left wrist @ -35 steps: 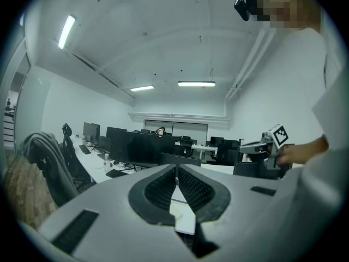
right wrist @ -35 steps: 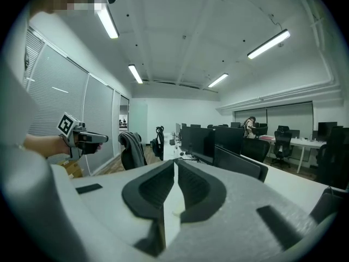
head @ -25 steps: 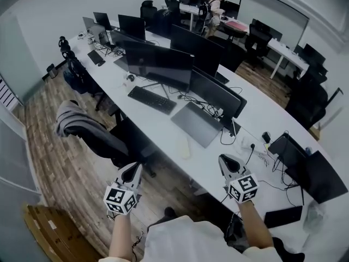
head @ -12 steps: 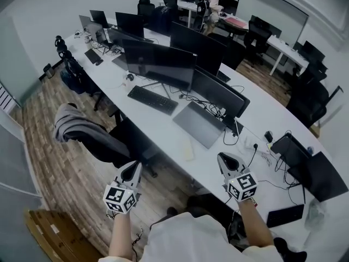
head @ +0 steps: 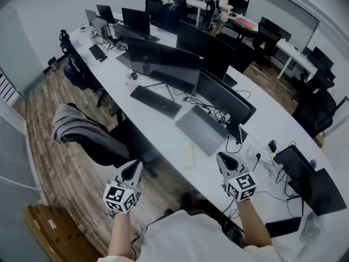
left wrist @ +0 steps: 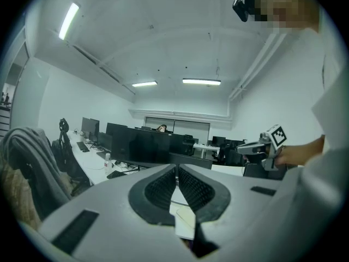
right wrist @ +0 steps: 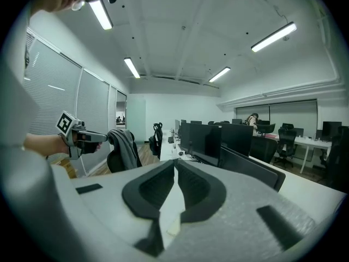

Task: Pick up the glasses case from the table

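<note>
Fingers [right wrist: 155,192] together; glasses case [head: 188,157] across table [head: 163,131]

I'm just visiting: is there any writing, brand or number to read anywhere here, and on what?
No readable text anywhere.
Left marker cube: black-and-white squares, no letters.
Right marker cube: the same.
Keyboard: key print too small to read.
Monitor: screen dark.

Long white desk [head: 163,129]: black monitors [head: 163,64] along its middle; black keyboard [head: 155,101] and closed grey laptop [head: 203,129] toward the near edge; jacket-draped chair [head: 73,125] alongside.
</note>
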`<action>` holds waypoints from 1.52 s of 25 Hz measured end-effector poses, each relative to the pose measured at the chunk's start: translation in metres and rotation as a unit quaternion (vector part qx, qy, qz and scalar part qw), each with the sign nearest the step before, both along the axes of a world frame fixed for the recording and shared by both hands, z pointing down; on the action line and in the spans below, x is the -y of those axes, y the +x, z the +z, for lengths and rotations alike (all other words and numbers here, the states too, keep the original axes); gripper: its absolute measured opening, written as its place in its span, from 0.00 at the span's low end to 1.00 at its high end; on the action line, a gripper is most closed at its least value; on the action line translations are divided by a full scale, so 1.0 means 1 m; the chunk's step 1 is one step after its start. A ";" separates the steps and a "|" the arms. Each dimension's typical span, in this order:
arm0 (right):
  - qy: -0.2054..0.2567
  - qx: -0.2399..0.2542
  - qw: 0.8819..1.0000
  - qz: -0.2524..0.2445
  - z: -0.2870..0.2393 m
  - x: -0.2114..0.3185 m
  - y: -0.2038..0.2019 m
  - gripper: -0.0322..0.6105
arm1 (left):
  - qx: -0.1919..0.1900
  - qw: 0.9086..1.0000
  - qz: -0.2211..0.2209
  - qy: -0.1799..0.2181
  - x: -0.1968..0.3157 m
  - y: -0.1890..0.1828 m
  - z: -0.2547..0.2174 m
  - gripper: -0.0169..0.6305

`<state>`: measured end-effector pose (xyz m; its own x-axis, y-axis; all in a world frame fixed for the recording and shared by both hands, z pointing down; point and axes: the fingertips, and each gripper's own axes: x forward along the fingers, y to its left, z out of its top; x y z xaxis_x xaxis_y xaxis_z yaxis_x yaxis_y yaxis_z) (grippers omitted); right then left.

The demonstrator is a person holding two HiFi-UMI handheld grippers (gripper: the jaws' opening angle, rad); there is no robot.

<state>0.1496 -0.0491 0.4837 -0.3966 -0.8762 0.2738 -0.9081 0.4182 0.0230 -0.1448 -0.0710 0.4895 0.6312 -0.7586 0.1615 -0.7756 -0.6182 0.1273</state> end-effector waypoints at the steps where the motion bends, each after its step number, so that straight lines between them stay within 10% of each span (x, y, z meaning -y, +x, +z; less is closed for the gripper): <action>1: -0.001 0.001 1.000 -0.003 0.001 0.006 0.002 0.08 | 0.001 1.000 -0.002 0.000 0.004 0.003 0.000 0.05; 21: -0.024 0.008 0.998 -0.053 0.023 0.096 0.060 0.08 | 0.008 1.000 -0.027 -0.006 0.073 0.071 0.004 0.05; 38: -0.012 0.016 1.000 0.004 0.016 0.131 0.052 0.08 | 0.029 0.999 0.018 0.009 0.133 0.059 -0.006 0.05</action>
